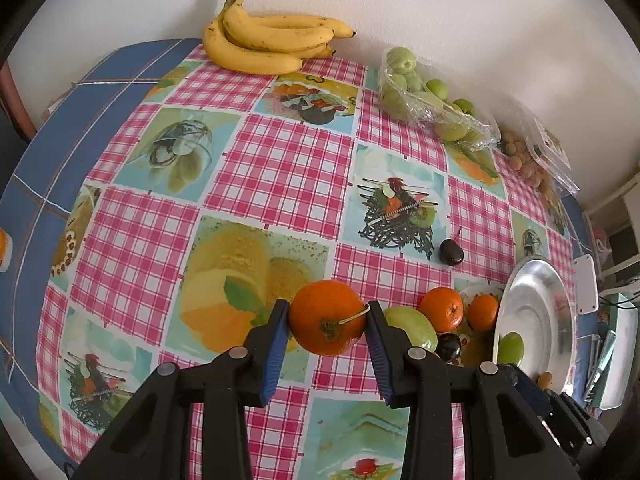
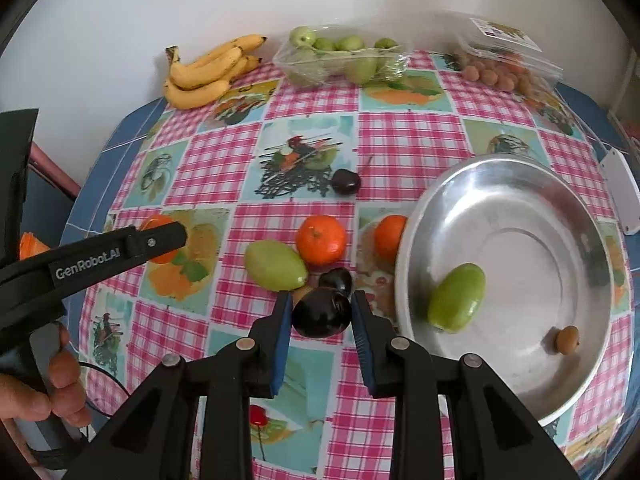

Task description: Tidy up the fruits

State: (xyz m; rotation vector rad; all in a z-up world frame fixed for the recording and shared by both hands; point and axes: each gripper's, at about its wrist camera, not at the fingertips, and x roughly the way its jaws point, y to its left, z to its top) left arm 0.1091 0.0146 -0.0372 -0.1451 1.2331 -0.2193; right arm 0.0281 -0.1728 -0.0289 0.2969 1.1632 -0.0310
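— What does your left side show?

— My left gripper [image 1: 328,322] is clenched on an orange [image 1: 326,316], pads pressing both its sides, near the metal bowl [image 1: 560,300]. In that bowl lies a green fruit [image 1: 511,347]. Farther from the bowl, a clear tray [image 1: 404,100] holds green fruits, and beside it a clear box [image 1: 560,168] holds small brown ones.

— And the right?

— My right gripper [image 2: 321,312] grasps a dark plum [image 2: 321,312] just beside the metal bowl [image 2: 500,168]. Inside the bowl: one green fruit [image 2: 456,297] and one small brown fruit [image 2: 568,339], apart. Beside the bowl lie two oranges [image 2: 321,239], a green fruit [image 2: 275,264], another dark plum [image 2: 337,279].
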